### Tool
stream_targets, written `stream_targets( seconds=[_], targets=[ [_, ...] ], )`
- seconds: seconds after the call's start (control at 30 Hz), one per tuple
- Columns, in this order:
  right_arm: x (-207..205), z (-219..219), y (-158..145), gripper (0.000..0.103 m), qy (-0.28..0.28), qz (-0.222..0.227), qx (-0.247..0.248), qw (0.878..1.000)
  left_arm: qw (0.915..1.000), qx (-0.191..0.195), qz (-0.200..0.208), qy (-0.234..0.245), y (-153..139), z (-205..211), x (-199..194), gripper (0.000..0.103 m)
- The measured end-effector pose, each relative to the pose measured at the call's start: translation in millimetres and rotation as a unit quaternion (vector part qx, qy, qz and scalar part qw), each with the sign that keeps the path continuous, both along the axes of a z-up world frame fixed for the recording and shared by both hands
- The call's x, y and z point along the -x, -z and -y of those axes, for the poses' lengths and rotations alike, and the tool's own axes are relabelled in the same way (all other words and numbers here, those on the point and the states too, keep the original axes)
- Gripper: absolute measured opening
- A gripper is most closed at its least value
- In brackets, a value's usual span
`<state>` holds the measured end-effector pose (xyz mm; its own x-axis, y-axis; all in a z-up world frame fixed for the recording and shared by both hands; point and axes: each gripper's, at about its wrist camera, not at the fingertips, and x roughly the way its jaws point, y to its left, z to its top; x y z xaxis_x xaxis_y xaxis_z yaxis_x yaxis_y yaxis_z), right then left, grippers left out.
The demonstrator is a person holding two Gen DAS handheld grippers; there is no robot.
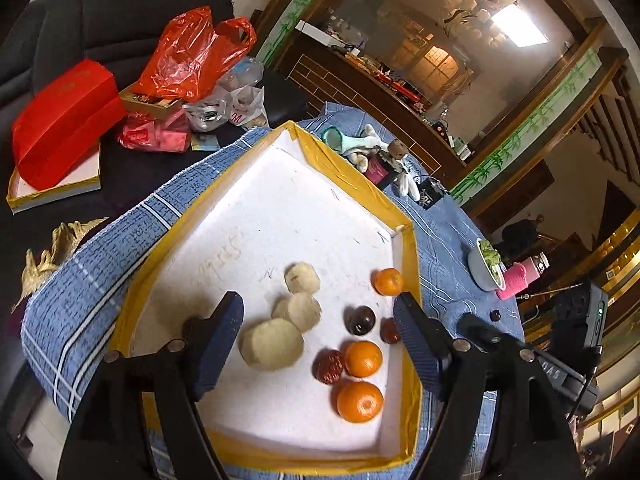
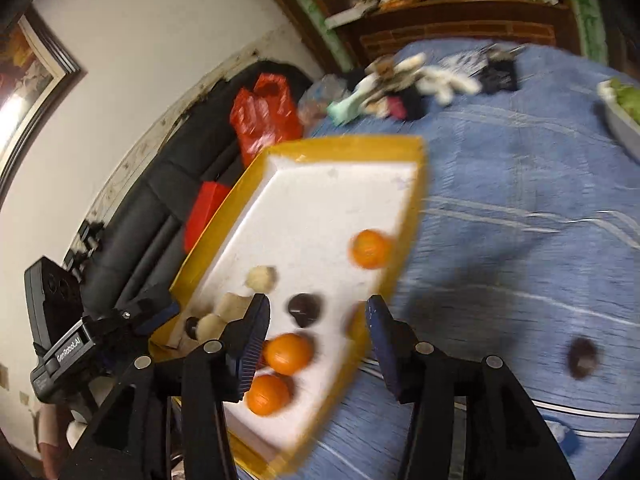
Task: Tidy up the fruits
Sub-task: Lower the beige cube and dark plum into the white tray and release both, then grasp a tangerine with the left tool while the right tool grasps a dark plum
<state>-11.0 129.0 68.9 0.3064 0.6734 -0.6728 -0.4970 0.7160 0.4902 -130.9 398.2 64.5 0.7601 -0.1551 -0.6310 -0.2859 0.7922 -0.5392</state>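
Note:
A white foam tray with a yellow taped rim (image 1: 340,168) (image 2: 344,146) lies on a blue cloth. In it are three oranges (image 1: 359,397) (image 2: 288,353), three pale peeled pieces (image 1: 271,343) (image 2: 261,278), a dark round fruit (image 1: 360,320) (image 2: 304,308) and red dates (image 1: 330,366). Another dark fruit (image 1: 496,314) (image 2: 582,356) lies on the cloth outside the tray. My left gripper (image 1: 320,308) is open and empty above the fruit in the tray. My right gripper (image 2: 316,308) is open and empty over the tray's near right edge; its view is blurred.
A white bowl of green food (image 1: 486,266) and a pink cup (image 1: 516,280) stand on the cloth to the right. A heap of small toys (image 1: 380,152) lies behind the tray. Red bags and boxes (image 1: 188,56) sit on a dark sofa to the left.

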Motion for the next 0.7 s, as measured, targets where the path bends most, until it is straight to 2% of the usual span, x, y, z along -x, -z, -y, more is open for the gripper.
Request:
stream_targets(
  seconds=[0.17,0.27,0.37,0.5,0.7],
  targets=[
    [7.3,79.9,-5.1,0.060,0.069,0.025,0.027,0.997,0.9998,-0.011,0.007,0.014,-9.0,20.0,2.1,0.078],
    [9.9,118.2,9.2,0.060,0.099,0.020,0.060,0.993,0.9993,-0.016,0.005,0.033,-11.2,39.8,-2.9,0.079],
    [12.6,138.8,25.8,0.059,0.112,0.011,0.080,0.990,0.9975,-0.027,-0.002,0.065,-12.7,69.5,-10.6,0.079],
    [9.0,142.7,36.9,0.059,0.120,0.012,0.082,0.989,0.9938,-0.047,-0.009,0.100,-16.2,105.9,-16.9,0.079],
    [-2.1,112.6,53.0,0.059,0.097,0.034,0.119,0.988,0.9899,-0.073,-0.023,0.120,-17.9,140.8,-27.1,0.079]
  ],
)
